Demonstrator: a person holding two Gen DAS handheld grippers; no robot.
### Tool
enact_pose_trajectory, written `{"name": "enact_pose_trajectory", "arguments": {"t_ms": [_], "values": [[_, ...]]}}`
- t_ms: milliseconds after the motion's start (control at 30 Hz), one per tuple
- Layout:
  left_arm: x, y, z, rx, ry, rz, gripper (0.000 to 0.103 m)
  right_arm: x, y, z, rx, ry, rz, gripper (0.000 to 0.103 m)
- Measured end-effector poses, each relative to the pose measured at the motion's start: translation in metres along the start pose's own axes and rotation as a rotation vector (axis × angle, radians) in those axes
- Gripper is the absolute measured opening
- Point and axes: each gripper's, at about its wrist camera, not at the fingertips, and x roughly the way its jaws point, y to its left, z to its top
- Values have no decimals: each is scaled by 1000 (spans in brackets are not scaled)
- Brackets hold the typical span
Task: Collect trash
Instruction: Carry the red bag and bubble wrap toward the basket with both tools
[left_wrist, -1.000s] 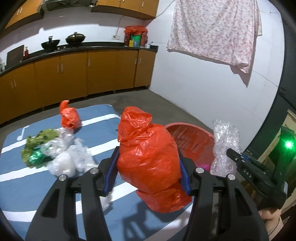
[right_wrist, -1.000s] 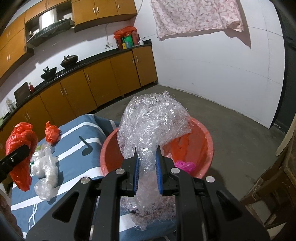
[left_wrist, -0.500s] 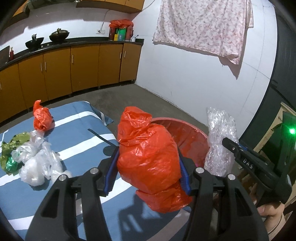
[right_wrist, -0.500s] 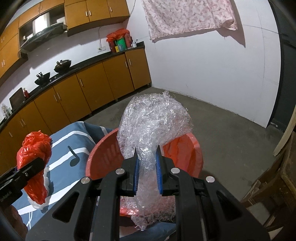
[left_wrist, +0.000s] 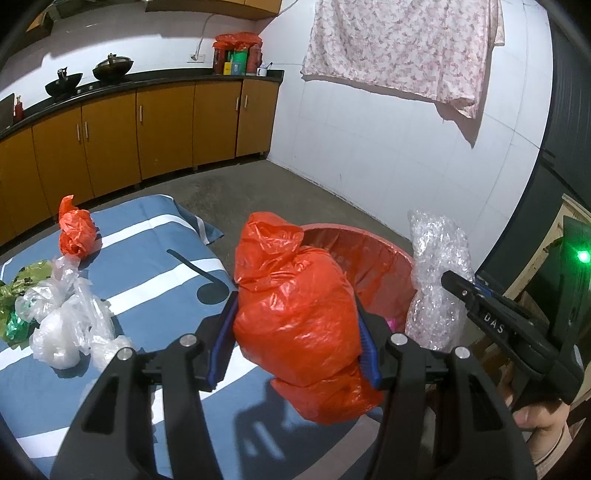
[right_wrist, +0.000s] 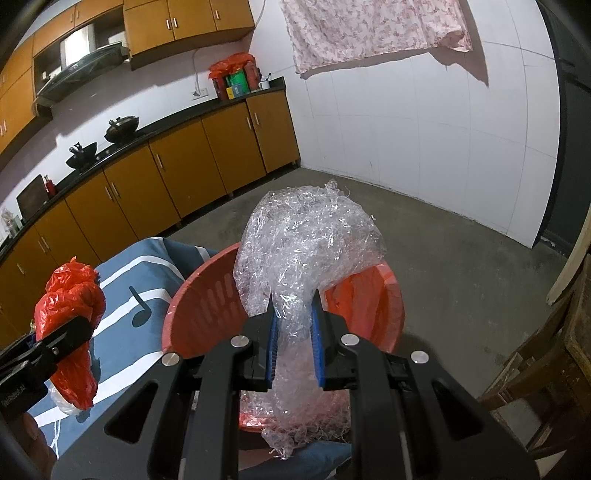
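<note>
The left hand-held gripper (left_wrist: 295, 350) pinches a bulging red plastic bag (left_wrist: 299, 317) above the blue striped bed (left_wrist: 155, 236), at 9 o'clock of the red basin (right_wrist: 207, 299). The right hand-held gripper (right_wrist: 294, 345) squeezes a wad of clear shredded plastic (right_wrist: 306, 251) over that basin. More bags (left_wrist: 70, 314) lie on the bed.

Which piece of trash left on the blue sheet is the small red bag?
Start at the blue striped sheet and go to its far edge, toward the cabinets. The small red bag sits there, just beyond the clear bags; it is the only red piece lying loose.
</note>
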Motion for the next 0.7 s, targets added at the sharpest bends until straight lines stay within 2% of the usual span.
{"name": "enact_pose_trajectory", "arguments": {"t_ms": [700], "values": [[11,-4,-4,0,26,-5,55,9,-5,1,9,17,0,16]]}}
